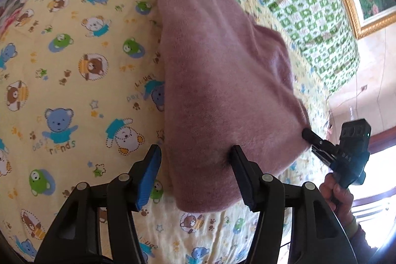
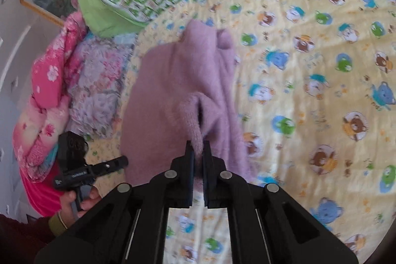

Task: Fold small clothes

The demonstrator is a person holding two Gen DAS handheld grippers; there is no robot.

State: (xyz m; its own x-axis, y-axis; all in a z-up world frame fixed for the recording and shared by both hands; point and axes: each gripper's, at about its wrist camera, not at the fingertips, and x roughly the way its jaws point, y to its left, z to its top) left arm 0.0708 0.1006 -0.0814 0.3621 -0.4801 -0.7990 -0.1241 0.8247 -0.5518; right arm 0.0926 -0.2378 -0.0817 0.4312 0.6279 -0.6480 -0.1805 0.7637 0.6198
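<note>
Right tongs (image 2: 198, 152) clamped on pink sweater (image 2: 178, 81), cuff tip hidden.

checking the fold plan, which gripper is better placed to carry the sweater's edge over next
Right. The right gripper is already shut on the ribbed edge of the pink sweater, lifting it off the bear-print sheet. The left gripper stands open over the sweater, gripping nothing.

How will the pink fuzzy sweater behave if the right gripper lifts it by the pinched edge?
The sweater is probably floppy: it already drapes in soft folds on the bear-print sheet. It looks light, so the right gripper, shut on a ribbed edge, should hold it. The unheld part would likely sag and drag.
</note>
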